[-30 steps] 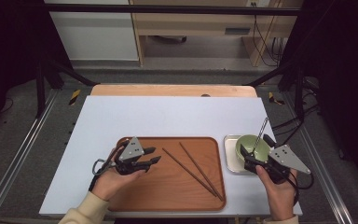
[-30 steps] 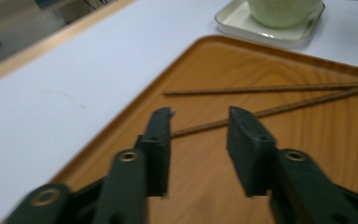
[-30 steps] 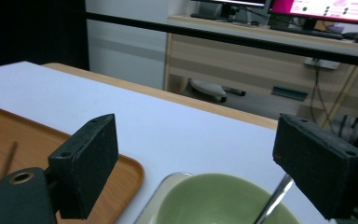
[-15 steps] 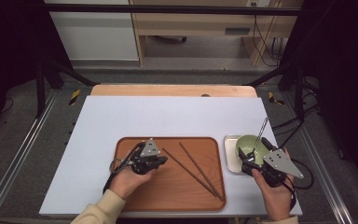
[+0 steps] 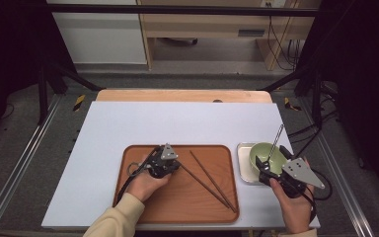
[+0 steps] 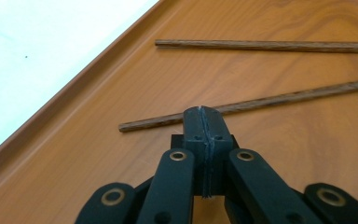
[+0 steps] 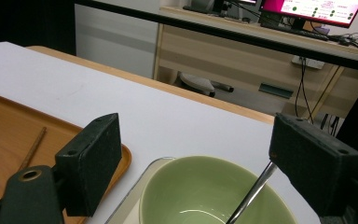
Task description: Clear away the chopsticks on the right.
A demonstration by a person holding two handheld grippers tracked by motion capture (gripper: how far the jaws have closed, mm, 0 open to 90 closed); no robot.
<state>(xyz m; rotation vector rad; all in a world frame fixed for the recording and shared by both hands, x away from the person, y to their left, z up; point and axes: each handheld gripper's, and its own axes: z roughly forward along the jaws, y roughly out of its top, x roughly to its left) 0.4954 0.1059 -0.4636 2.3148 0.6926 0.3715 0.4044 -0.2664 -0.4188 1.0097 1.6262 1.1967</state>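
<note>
On the white table (image 5: 128, 128) a brown wooden-look tray (image 5: 143, 207) lies near the person's edge, and two dark wooden chopsticks (image 5: 209, 178) rest on it, slanting side by side from the tray's upper middle down toward its lower right corner. The left gripper (image 5: 170, 165), held in the person's left hand (image 5: 145, 183), sits low over the tray just left of the chopsticks' upper ends. In the left gripper view its jaws are pressed flat together with nothing between them, the closed tip (image 6: 203, 122) lying right at the nearer chopstick (image 6: 242, 108), though whether it touches the stick I cannot tell; the second chopstick (image 6: 265, 45) lies farther off, apart from the first. To the right of the tray, just beside its edge, a pale green bowl (image 5: 266, 157) stands on a small white square dish (image 5: 243, 165), and a thin metal handle (image 5: 276, 140), likely a spoon's, leans out of the bowl up and away from the person. The right gripper (image 5: 265, 167), held in the right hand (image 5: 291, 207), hovers at the bowl's near rim. In the right gripper view its jaws stand wide apart, one on either side of the bowl (image 7: 200, 191), gripping nothing, and the metal handle (image 7: 254, 189) rises close against the right-hand pad.
</note>
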